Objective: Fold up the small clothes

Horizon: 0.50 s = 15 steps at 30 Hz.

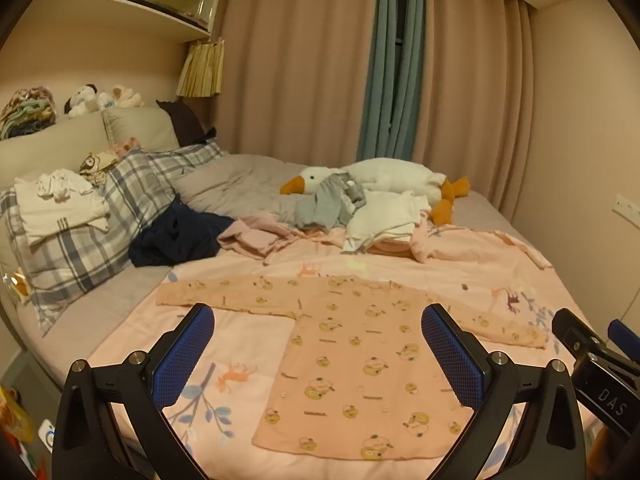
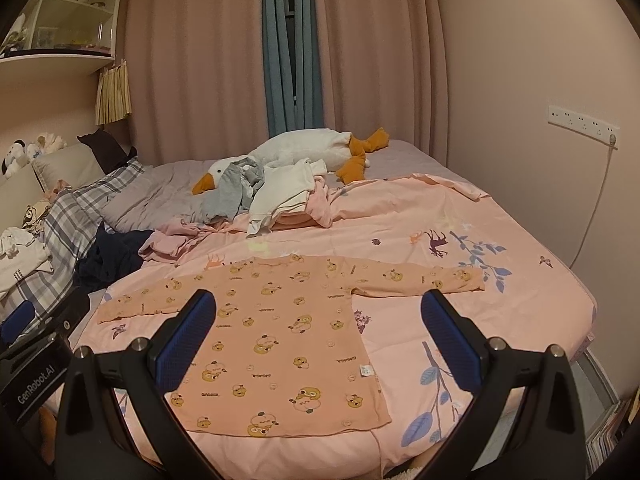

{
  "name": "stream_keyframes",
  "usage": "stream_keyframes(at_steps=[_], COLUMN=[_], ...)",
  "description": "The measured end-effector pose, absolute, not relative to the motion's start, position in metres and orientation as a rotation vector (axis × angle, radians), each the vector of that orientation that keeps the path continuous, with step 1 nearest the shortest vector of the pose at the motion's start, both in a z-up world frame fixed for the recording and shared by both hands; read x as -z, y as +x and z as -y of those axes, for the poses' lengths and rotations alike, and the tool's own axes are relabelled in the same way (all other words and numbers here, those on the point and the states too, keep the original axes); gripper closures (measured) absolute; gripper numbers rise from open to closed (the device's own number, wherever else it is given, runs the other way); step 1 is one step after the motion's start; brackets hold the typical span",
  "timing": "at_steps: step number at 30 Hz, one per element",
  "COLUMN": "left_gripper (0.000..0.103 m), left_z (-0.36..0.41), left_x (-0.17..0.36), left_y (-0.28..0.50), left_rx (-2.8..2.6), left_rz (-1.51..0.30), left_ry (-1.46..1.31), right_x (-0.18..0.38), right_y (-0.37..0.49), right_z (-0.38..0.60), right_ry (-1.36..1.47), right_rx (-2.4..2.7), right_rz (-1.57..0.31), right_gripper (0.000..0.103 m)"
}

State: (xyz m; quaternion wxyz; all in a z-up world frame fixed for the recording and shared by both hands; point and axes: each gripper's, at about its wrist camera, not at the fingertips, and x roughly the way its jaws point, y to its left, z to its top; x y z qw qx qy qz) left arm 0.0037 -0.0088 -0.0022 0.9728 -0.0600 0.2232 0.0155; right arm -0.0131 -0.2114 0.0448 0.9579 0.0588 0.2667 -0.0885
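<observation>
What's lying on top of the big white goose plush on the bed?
A crumpled grey garment drapes over the goose plush at its neck, and a white garment lies against its front. The neck and chest under them are hidden; head, back and orange feet show.

Near edge of the bed was open: the shirt [image 2: 280, 340] lay flat on the pink sheet [image 2: 460, 232], bare sheet on both sides of it and beyond its sleeves. Back of the bed was blocked by a heap of clothes [image 2: 276, 192] against the plush goose [image 2: 308, 148]. Dark garment [image 1: 180, 236] and plaid pillows [image 1: 80, 240] closed off the left; wall [image 2: 540, 60] stood close on the right.
</observation>
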Motion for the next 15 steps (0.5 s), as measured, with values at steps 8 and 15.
stream_keyframes(at_steps=[8,15], left_gripper=[0.000,0.000], left_z=[0.0113,0.0156], left_x=[0.0064,0.0068], left_y=[0.0062,0.0041], left_rx=[-0.030,-0.029], left_rz=[-0.467,-0.466], left_ry=[-0.096,-0.081], right_x=[-0.0418,-0.0404], right_y=[-0.0157,-0.0166], right_z=[0.2081,0.2039], right_ry=[0.120,0.111], right_rx=[0.187,0.187], right_rz=[-0.542,-0.547], right_gripper=[0.000,0.000])
